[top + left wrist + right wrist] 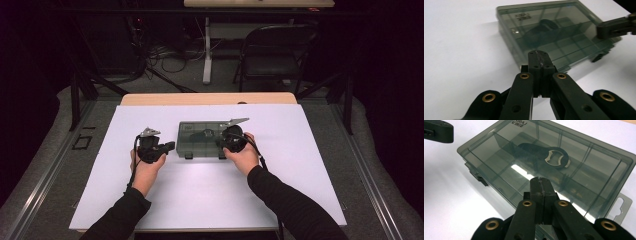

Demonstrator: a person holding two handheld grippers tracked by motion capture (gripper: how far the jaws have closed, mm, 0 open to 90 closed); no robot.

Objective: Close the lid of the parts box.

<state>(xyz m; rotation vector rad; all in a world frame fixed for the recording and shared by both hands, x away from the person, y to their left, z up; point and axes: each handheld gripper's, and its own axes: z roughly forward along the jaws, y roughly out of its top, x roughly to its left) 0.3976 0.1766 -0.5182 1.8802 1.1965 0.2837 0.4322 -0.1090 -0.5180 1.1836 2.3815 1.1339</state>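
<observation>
Smoky plastic box, lid down, dark tool inside blurred; both grippers' fingers pressed together, empty.

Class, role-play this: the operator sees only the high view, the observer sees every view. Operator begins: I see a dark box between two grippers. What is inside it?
Observer: In the right gripper view, a black bottle opener with a metal mouth lies in the smoky clear box.
Operator: Is the lid down?
Observer: Yes; two latches sit along the front edge.
Operator: Are the left gripper's jaws open?
Observer: The left gripper has its jaws pressed together, empty, near the box's front corner.
Operator: And the right?
Observer: The right gripper is shut too, over the lid.
</observation>
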